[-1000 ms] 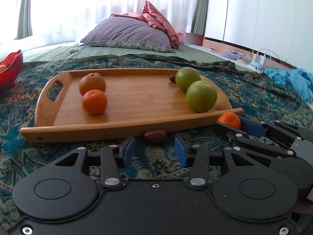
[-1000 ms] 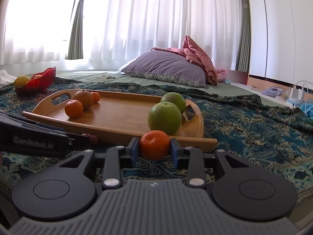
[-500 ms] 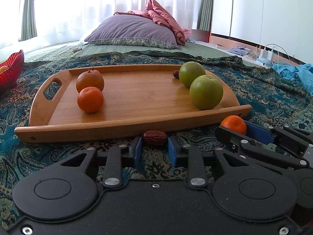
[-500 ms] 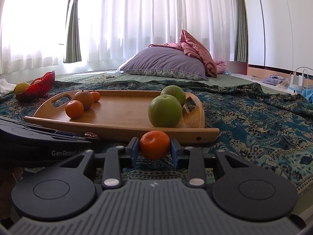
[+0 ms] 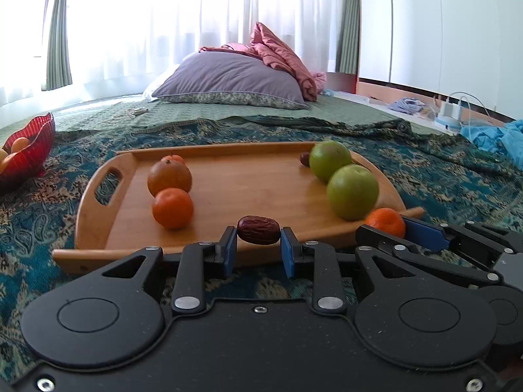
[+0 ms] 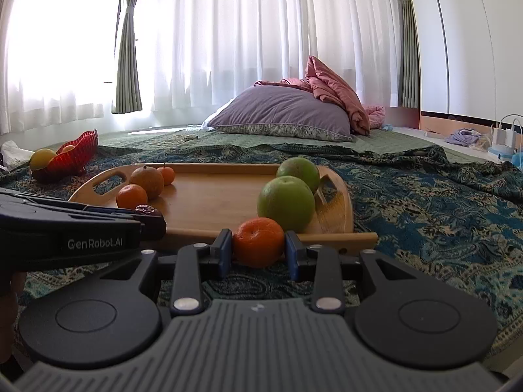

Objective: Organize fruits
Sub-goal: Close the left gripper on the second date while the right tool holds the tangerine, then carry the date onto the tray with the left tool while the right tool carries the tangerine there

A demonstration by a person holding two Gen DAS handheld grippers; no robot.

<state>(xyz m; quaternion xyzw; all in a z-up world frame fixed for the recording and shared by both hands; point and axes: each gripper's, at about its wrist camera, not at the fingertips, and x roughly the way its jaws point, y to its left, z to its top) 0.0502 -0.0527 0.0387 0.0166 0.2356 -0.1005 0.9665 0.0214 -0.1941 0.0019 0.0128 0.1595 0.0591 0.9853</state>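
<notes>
My left gripper (image 5: 258, 250) is shut on a wrinkled red date (image 5: 258, 234), held just above the near rim of the wooden tray (image 5: 228, 189). My right gripper (image 6: 258, 251) is shut on a small mandarin (image 6: 258, 241), in front of the tray's (image 6: 209, 196) right end. The tray carries two green apples (image 5: 353, 192), another date (image 5: 304, 159) behind them, and at its left a brownish orange (image 5: 169, 178) with two mandarins (image 5: 172, 208). In the left wrist view the right gripper (image 5: 380, 232) with its mandarin (image 5: 385, 222) shows at the right.
A red bowl (image 6: 76, 156) with yellow and orange fruit sits on the patterned blanket far left. A purple pillow (image 6: 281, 114) and pink quilt lie behind the tray. Chargers and blue cloth (image 5: 497, 137) are on the floor at right.
The left gripper closed on the date that lay on the blanket and lifted it above the tray's near rim. The right gripper kept its hold on the mandarin and rose slightly.
</notes>
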